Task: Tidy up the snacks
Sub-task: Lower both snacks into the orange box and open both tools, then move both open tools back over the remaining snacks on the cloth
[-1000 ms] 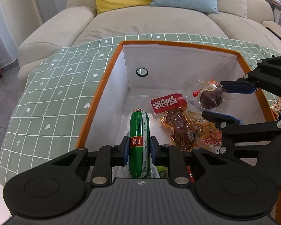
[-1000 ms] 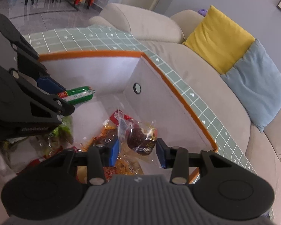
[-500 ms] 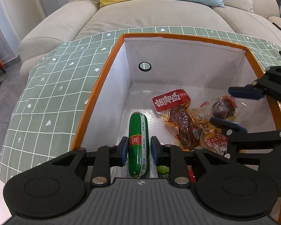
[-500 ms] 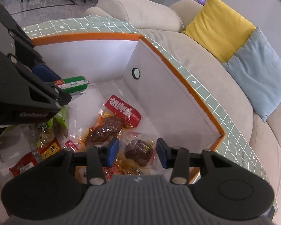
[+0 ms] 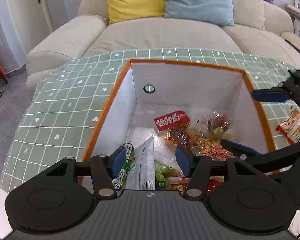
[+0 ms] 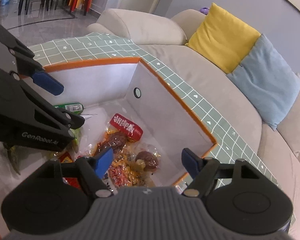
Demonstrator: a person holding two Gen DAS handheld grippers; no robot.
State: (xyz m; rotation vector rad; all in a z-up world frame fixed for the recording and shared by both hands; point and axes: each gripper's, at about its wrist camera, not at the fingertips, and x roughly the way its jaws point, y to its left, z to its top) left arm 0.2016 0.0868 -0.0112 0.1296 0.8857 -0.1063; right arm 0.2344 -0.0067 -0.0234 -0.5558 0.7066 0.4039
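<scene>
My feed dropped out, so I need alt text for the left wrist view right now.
Left gripper open above a white box with an orange rim, jaws just widened, nothing clamped. A green sausage lies below among snack packets, beside a red-labelled packet. Right gripper open at right; another packet waits on the tablecloth.

Our right gripper (image 6: 148, 161) hangs over the box (image 6: 176, 118), its jaws just opened wide and empty above a brown snack (image 6: 148, 159). At left, our left gripper (image 6: 66, 104) gapes near the green sausage (image 6: 71, 107).
</scene>
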